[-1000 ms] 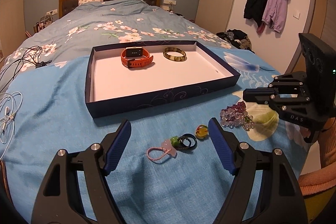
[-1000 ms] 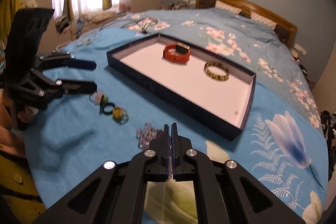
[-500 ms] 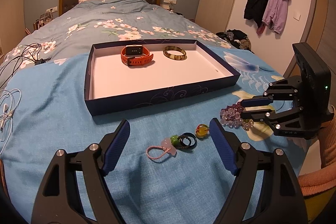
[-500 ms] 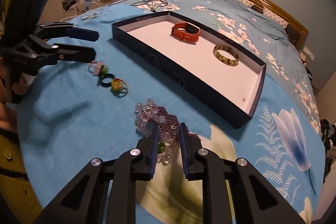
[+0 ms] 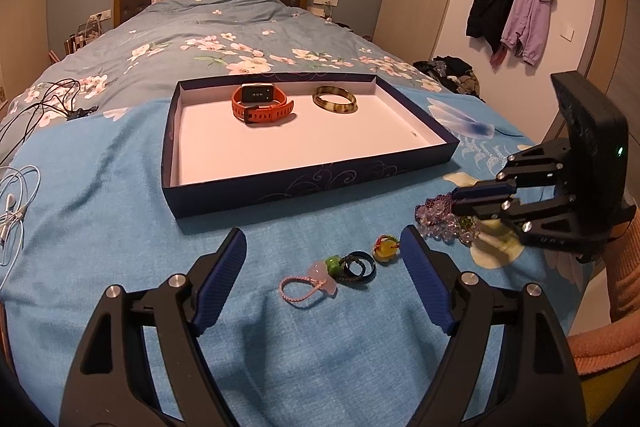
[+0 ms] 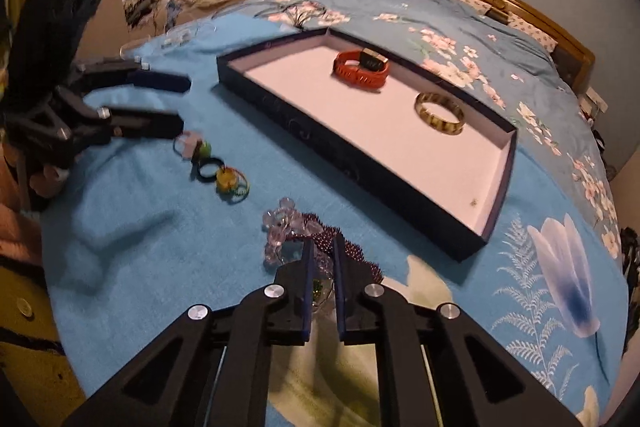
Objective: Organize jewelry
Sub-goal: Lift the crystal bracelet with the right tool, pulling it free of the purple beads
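A dark blue tray on the bed holds an orange watch and a mottled bangle. On the blanket in front of it lie a pink charm on a cord, a black ring and a yellow bead. My left gripper hovers open just short of them. To the right, my right gripper is closing its jaws on a pile of purple and clear bead bracelets, a purple strand pinched between the pads.
White earphone cables and black cords lie at the bed's left edge. Jackets hang on the right wall. A person's orange sleeve is behind the right gripper.
The right gripper came down onto the bead pile, opened slightly and narrowed again around a strand. The left gripper has stayed put and open.
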{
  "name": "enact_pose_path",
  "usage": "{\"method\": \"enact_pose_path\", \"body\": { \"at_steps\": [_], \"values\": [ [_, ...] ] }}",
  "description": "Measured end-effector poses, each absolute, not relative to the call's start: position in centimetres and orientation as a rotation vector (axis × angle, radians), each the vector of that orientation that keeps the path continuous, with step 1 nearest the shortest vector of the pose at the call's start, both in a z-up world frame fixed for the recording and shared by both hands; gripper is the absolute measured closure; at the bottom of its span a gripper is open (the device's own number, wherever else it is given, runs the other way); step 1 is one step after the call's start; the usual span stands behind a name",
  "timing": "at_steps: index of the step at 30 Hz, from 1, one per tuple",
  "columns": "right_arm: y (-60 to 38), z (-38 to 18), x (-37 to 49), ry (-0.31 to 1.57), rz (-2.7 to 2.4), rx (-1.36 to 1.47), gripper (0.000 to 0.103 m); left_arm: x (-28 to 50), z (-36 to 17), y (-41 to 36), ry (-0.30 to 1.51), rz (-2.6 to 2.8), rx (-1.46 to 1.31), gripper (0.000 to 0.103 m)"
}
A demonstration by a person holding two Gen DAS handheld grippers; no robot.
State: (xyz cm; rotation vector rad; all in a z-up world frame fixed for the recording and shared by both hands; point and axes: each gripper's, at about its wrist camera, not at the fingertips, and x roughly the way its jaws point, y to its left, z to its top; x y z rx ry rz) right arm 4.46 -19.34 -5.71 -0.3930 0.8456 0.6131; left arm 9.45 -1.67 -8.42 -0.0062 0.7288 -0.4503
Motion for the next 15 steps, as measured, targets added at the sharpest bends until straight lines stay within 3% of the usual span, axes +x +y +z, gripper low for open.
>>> {"method": "enact_pose_path", "body": {
  "at_steps": [15],
  "values": [
    [-24.0, -3.4, 4.0, 0.801, 0.577, -0.095, 0.095, 9.2, -8.4, -1.5, 0.728, -0.455, -0.001, 0.023]
  ]
}}
